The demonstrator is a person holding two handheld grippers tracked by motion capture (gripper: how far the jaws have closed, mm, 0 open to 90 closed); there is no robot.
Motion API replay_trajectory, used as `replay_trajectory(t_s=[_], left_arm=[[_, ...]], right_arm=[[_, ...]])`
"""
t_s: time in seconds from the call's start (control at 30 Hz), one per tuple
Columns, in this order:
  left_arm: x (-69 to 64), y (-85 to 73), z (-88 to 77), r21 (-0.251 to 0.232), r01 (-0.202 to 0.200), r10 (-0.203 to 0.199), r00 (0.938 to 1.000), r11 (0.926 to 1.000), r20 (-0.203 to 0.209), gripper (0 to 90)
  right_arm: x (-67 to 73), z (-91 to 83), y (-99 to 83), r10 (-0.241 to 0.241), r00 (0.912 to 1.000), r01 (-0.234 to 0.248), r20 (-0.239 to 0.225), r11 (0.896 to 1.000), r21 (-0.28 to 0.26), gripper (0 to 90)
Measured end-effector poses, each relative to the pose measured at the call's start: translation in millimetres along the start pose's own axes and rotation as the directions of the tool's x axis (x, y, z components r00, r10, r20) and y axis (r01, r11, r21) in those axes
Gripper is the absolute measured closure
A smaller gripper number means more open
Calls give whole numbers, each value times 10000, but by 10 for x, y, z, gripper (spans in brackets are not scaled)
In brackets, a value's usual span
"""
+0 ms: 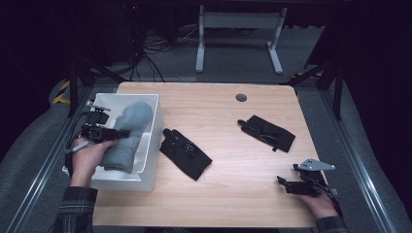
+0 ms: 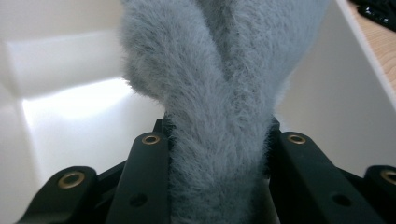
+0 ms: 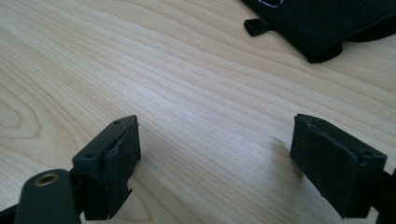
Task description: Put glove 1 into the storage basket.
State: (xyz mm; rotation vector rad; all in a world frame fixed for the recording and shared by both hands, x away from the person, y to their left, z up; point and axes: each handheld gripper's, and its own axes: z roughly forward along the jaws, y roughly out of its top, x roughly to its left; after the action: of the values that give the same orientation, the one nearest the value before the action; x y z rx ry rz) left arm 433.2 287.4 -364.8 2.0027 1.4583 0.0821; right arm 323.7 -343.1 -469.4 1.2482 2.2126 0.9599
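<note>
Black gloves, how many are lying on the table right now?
2. One black glove lies just right of the white bin; the other lies farther right, ahead of the right gripper. The grey mitten could hide more in the bin.

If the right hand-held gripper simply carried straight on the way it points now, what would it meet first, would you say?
Bare light wooden tabletop first; beyond it, likely the cuff of the black fabric glove. The right hand-held gripper stands open, though depth is hard to judge.
</note>
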Motion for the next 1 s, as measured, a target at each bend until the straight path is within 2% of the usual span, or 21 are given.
replay_trajectory(t_s=[0.07,0.1,0.13,0.2,0.23,0.37,0.43,0.6,0.73,0.8,0.9,0.93,1.0], left_arm=[[23,-16,117,401,-7,14,9998,9992,-194,676],[35,-26,174,501,53,-46,9999,9987,-142,673],[35,-26,174,501,53,-46,9999,9987,-142,670],[68,-53,275,639,166,-166,9999,9978,1,666],[87,-79,346,777,175,-170,9998,9968,-65,655],[130,-139,448,921,92,-73,9997,9957,-213,620],[142,-151,462,962,82,-59,9997,9953,-242,612],[240,-197,470,871,376,-344,9987,9955,-374,593],[256,-194,467,906,342,-288,9978,9953,-599,587],[263,-190,477,948,325,-265,9976,9950,-638,537],[272,-190,475,795,276,-224,9975,9964,-664,403],[272,-186,461,723,219,-164,9970,9971,-758,403],[266,-180,430,571,157,-103,9957,9982,-920,311]], right_arm=[[0,1,0,5,10000,-5,-16,10000,-7,164],[0,1,0,2,10000,-2,-15,10000,-7,164],[0,1,0,2,10000,-2,-15,10000,-7,164],[0,1,0,3,10000,-3,-14,10000,-9,164],[0,1,0,0,10000,0,-14,10000,-8,164],[0,1,0,2,10000,-2,-15,10000,-6,164],[0,1,0,1,10000,-1,-17,10000,-7,164],[1,1,0,4,10000,-4,-16,10000,-9,164],[1,0,0,2,10000,-2,6,10000,-1,164],[1,0,0,1,10000,-1,13,10000,-1,164],[1,1,0,5,10000,-5,-5,10000,-8,164],[1,1,0,5,10000,-5,-5,10000,-8,164],[1,0,1,4,10000,-4,12,10000,-1,164]])
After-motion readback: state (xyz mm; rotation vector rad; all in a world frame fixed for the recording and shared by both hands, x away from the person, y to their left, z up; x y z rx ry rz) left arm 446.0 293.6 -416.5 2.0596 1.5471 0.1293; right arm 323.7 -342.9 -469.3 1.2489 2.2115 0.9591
